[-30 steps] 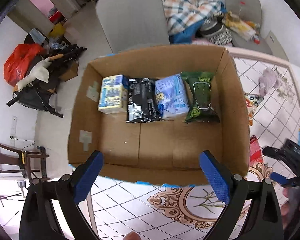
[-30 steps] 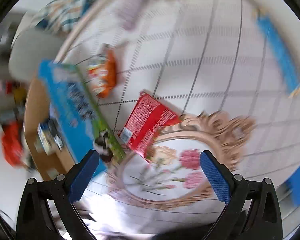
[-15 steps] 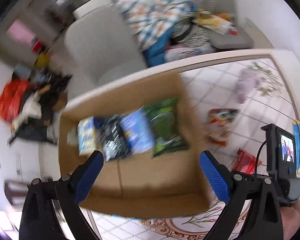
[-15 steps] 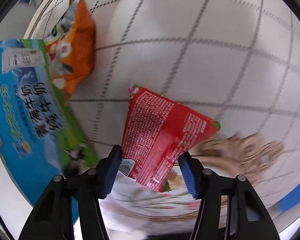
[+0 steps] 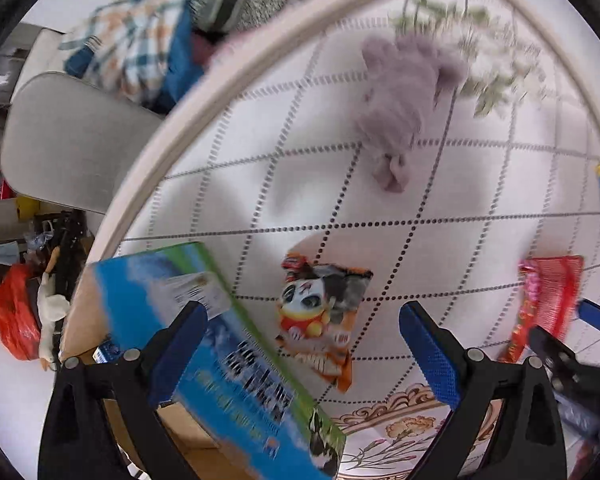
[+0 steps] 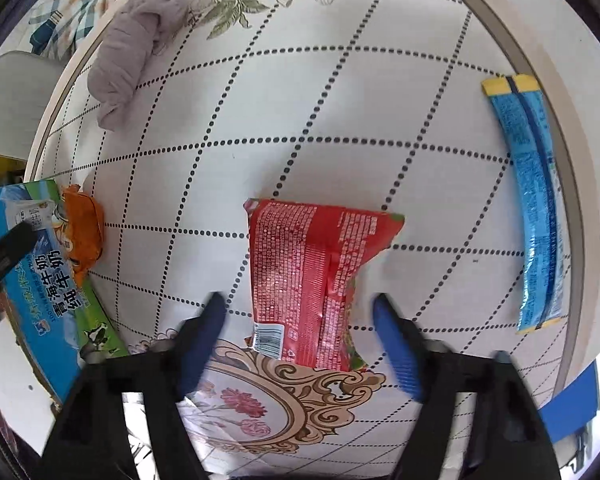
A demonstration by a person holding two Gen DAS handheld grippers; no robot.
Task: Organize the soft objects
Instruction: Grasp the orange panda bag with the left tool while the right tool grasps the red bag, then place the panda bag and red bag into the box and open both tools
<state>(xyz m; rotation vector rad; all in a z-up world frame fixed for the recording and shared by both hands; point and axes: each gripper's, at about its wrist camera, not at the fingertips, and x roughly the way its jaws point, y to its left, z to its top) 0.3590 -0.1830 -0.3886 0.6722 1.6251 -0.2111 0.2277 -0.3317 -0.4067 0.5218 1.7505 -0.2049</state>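
Note:
A red snack packet (image 6: 312, 272) lies flat on the white patterned table, between the open fingers of my right gripper (image 6: 300, 320), which does not grip it. It also shows in the left wrist view (image 5: 548, 300). An orange panda-print packet (image 5: 320, 316) lies beside the box, in front of my open, empty left gripper (image 5: 304, 336); it also shows in the right wrist view (image 6: 84, 236). The cardboard box with a blue-green printed side (image 5: 228, 360) stands at the left. A lilac cloth (image 5: 404, 92) lies further back.
A long blue packet (image 6: 536, 208) lies near the table's right edge. The table's rim (image 5: 204, 92) curves along the back. A grey chair (image 5: 68, 140) and clothes stand behind it. Clutter and a red bag (image 5: 12, 312) sit on the floor.
My left gripper has swung right from over the box to the panda packet. My right gripper closed in over the red packet, then drew back a little, its fingers now wider apart.

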